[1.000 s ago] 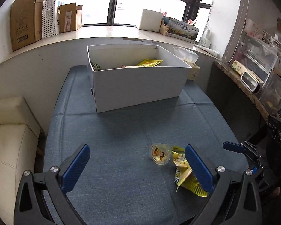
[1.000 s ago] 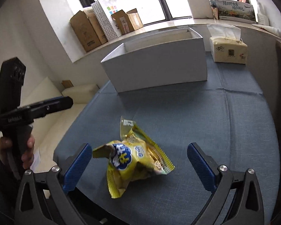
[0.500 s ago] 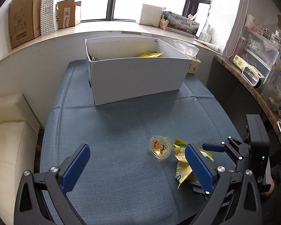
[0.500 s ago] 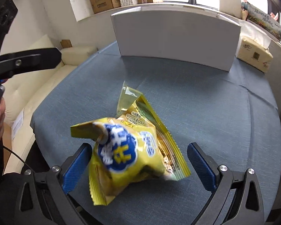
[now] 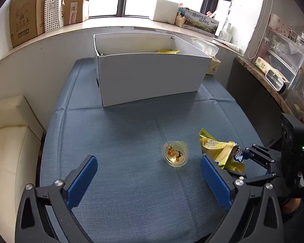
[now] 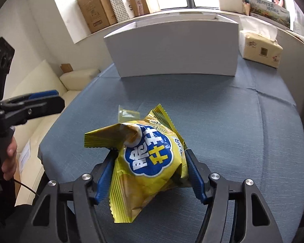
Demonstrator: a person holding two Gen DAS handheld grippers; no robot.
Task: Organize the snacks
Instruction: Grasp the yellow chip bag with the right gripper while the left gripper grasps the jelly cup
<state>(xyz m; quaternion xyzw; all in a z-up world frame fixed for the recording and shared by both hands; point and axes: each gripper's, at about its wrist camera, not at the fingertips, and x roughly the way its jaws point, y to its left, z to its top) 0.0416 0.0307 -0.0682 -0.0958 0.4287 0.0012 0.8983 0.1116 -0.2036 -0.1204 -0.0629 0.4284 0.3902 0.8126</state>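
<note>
The right gripper is closing, its blue fingers pinching the yellow snack bag on the blue tabletop; the left gripper hovers spread and empty; a jelly cup lies beside the bag, the white box well beyond.

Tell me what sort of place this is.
Probably a lived-in room at home or a small office: a cream sofa beside the table, cardboard boxes along the windowsill, and cluttered storage shelves.
</note>
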